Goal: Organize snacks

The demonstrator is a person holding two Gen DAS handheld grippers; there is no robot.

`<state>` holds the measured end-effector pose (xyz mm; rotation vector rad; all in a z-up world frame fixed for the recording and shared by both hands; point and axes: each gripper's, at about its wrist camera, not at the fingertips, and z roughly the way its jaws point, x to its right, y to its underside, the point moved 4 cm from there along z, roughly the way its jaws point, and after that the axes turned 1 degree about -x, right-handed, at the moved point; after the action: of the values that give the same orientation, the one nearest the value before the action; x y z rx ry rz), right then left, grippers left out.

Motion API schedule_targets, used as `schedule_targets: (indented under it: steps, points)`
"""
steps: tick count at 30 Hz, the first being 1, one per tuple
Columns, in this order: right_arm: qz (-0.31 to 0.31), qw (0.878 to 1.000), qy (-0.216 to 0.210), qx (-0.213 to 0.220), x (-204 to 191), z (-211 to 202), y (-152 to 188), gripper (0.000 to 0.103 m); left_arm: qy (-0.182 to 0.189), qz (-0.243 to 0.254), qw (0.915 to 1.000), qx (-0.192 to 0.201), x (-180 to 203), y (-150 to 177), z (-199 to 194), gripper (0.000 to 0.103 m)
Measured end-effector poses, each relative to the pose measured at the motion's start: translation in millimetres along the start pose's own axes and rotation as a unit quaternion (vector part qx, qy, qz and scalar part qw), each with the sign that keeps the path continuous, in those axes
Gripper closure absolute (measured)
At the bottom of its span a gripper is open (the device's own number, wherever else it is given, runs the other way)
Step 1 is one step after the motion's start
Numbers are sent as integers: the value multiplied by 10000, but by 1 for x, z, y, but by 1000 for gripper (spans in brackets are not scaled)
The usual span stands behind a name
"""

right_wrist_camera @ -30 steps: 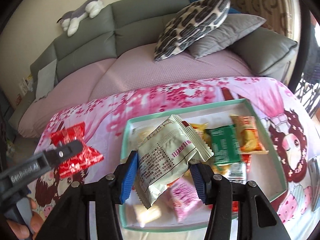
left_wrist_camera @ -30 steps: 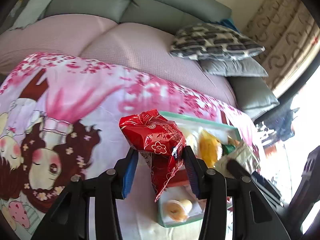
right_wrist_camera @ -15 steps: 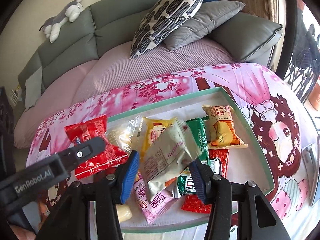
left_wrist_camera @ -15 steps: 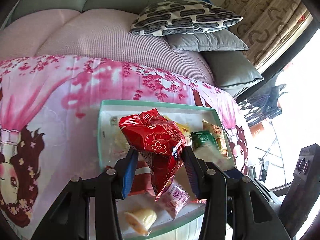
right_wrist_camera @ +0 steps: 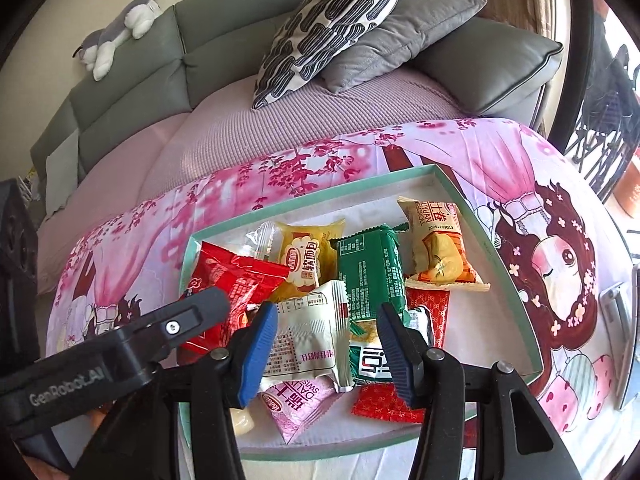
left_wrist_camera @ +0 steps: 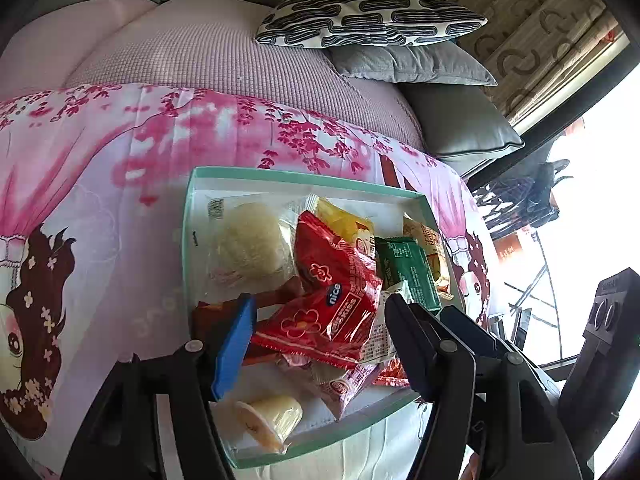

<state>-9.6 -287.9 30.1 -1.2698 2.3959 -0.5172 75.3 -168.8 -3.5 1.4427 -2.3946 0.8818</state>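
Now both grippers hang over the green-rimmed tray (right_wrist_camera: 516,280) on the pink cartoon blanket (left_wrist_camera: 100,208). The left gripper (left_wrist_camera: 320,320) has just been opening its jaws; the red snack packet (left_wrist_camera: 328,300) lies between them on the heap in the tray, and the pads stand clear of it. The right gripper (right_wrist_camera: 326,344) has likewise just been opening, and the pale white packet (right_wrist_camera: 308,340) rests between its spread fingers atop the other snacks, beside a green packet (right_wrist_camera: 370,268). A patterned cushion (right_wrist_camera: 328,28) leans on the sofa behind.

"nice" on the red packet (left_wrist_camera: 324,300); "GenRobot.AI" on the left hand-held gripper (right_wrist_camera: 224,308).
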Motion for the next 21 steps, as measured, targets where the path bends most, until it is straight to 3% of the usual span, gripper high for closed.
schedule_targets:
  steps: [4, 8, 12, 17, 21]
  points:
    - [-144, 9999, 43, -77, -4, 1, 4, 26, -597, 114, 9979, 231, -10, 7, -18, 20]
    - [-308, 9994, 25, -127, -10, 3, 9, 17, -1337, 313, 9892, 518, -21, 9, -34, 17]
    - [-363, 9993, 55, -56, -12, 3, 11, 1, -1796, 322, 9803, 763, -34, 11, -49, 2]
    - [-234, 9995, -187, -105, -13, 3, 17, 0, -2392, 344, 9667, 847, -53, 21, -61, 2]
    - [-318, 9994, -31, -122, -17, 1, 23, 0, -2822, 221, 9546, 931, -62, 33, -68, 2]
